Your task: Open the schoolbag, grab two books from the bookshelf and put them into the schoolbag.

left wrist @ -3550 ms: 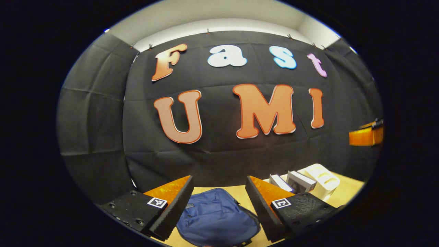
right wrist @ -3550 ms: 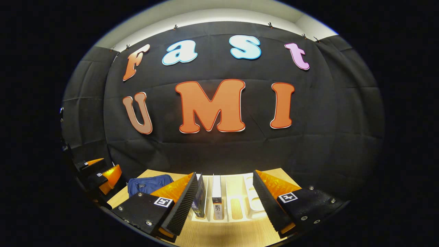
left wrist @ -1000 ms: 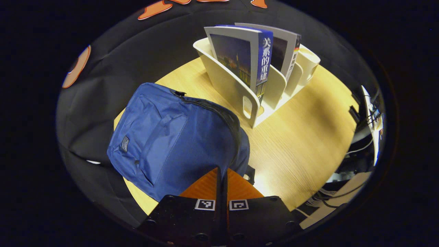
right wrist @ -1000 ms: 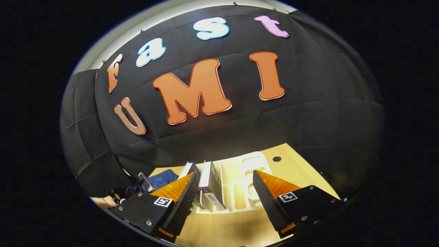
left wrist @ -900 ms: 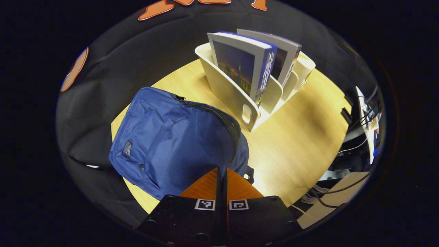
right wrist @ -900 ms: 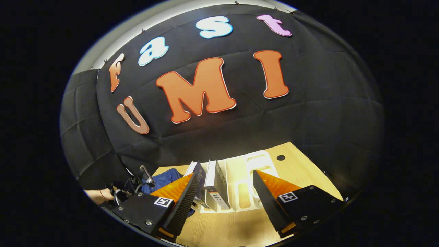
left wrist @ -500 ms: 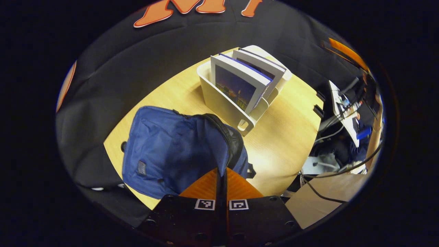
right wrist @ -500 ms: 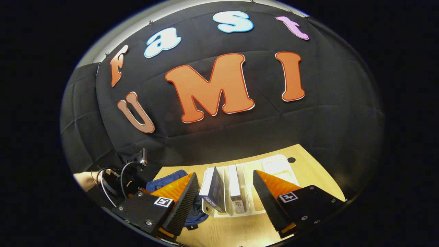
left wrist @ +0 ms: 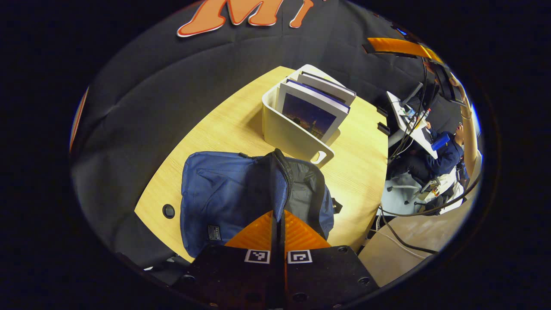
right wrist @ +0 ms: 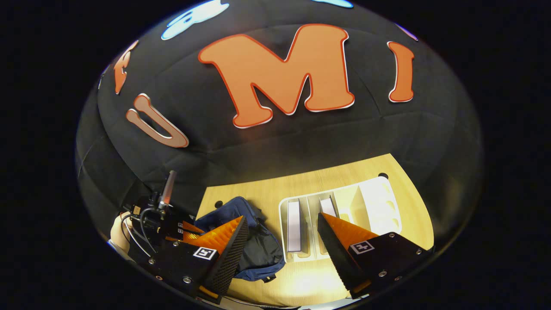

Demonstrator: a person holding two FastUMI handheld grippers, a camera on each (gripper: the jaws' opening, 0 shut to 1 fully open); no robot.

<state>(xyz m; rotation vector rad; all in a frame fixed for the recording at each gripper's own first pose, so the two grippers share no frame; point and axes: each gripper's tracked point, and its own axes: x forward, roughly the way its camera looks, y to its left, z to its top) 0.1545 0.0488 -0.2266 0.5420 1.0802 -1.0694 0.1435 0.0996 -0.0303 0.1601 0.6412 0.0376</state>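
Schoolbag (left wrist: 224, 193) first: it is blue and lies flat on the wooden table (left wrist: 224, 125), on the side near the black wall. Its top is pulled up a little, and the zip edge (left wrist: 286, 181) shows a dark gap beside it. The left gripper (left wrist: 279, 215) is right over the bag. Its two fingers are pressed together, and a bit of the bag's edge by the zip looks pinched between them, but I cannot tell for sure what part it is.

Just beside the bag stands a white bookshelf (left wrist: 292, 137) with slots. Two books (left wrist: 316, 110) stand in it, one behind the other, leaning a bit. The front book (left wrist: 308, 116) has a dark picture on its cover.

The right gripper (right wrist: 282, 241) hangs above the table, over the near end of the shelf, and its fingers are wide apart with nothing in them. In the right gripper view the bag (right wrist: 258, 245) lies left of the shelf (right wrist: 370, 202), and the two books (right wrist: 294, 226) sit in slots next to each other.
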